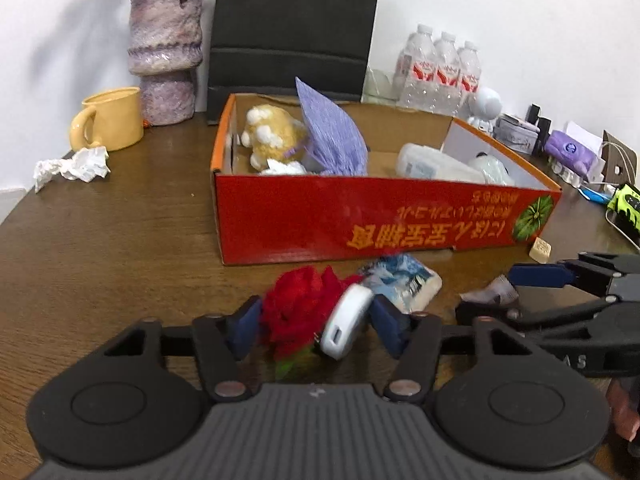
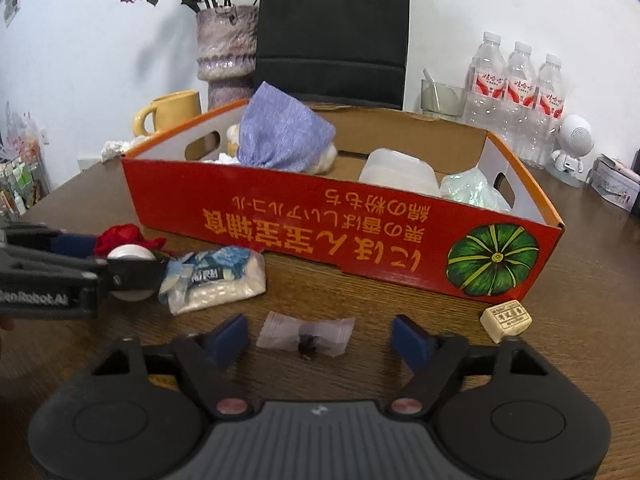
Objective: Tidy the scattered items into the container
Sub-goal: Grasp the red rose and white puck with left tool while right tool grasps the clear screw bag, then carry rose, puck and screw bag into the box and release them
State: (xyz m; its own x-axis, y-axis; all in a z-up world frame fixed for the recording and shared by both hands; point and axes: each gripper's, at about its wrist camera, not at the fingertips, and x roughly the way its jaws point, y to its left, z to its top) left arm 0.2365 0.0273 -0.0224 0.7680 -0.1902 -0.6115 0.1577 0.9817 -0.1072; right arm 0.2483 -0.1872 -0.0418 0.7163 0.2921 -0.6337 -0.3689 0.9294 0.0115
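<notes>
The red cardboard box [image 1: 360,216] stands mid-table and holds a plush toy [image 1: 272,136], a purple cloth [image 1: 332,132] and white plastic items; it also shows in the right wrist view [image 2: 320,216]. My left gripper [image 1: 316,320] straddles a red fabric flower [image 1: 298,304] and a white oval device [image 1: 346,322]; its pads touch both. A blue-white packet [image 1: 404,280] lies just beyond. My right gripper [image 2: 320,338] is open around a small clear wrapper [image 2: 306,332] on the table. A beige cube [image 2: 506,318] lies to its right.
A yellow mug [image 1: 110,118], a purple vase [image 1: 166,52] and crumpled tissue [image 1: 74,166] sit at the left back. Water bottles [image 1: 438,70], a white figure and small clutter line the right back. A black chair back [image 1: 292,28] stands behind the box.
</notes>
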